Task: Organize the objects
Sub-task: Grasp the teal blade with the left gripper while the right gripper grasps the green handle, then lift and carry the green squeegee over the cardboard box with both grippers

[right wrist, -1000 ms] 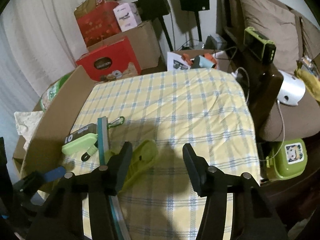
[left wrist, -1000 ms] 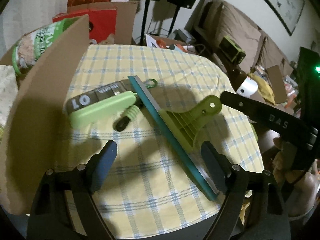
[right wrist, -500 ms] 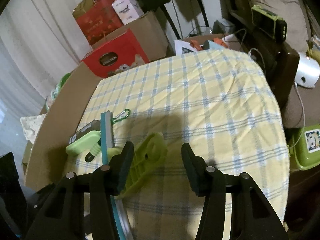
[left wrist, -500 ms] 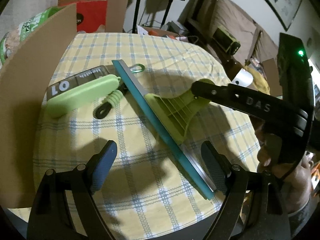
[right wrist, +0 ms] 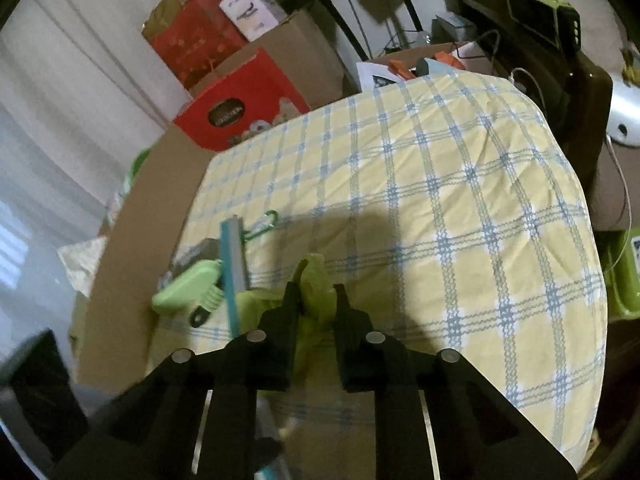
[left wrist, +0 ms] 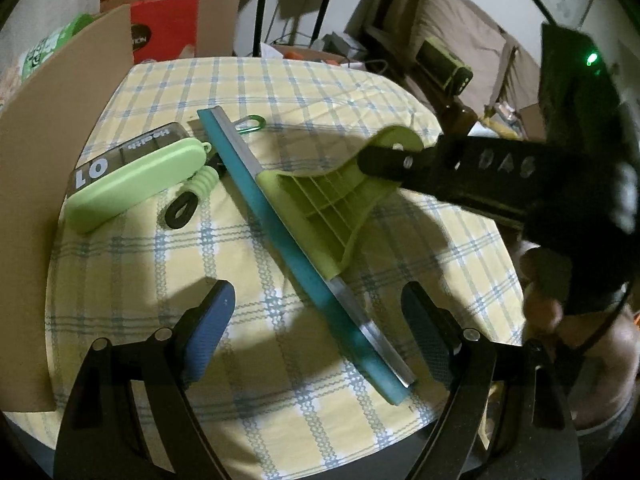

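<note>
Lying at the left edge of the checked tabletop (left wrist: 280, 92) beside a cardboard flap (left wrist: 52, 160): pale green case (left wrist: 136, 186) atop a dark box (left wrist: 124, 152), then the squeegee (left wrist: 320, 208) running diagonally, teal blade touching the cloth. Hovering above its near end, left tongs (left wrist: 316, 320) spread wide, gripping nothing. Farther right, right tongs (right wrist: 316, 300) just closed, clenched on the squeegee's lime handle.

Beyond the squeegee (left wrist: 296, 216), the far and right parts of the checked tablecloth (right wrist: 460, 200) are left bare. To its left, passage is blocked by a green case (left wrist: 136, 188) and an upright cardboard wall (left wrist: 52, 160).
</note>
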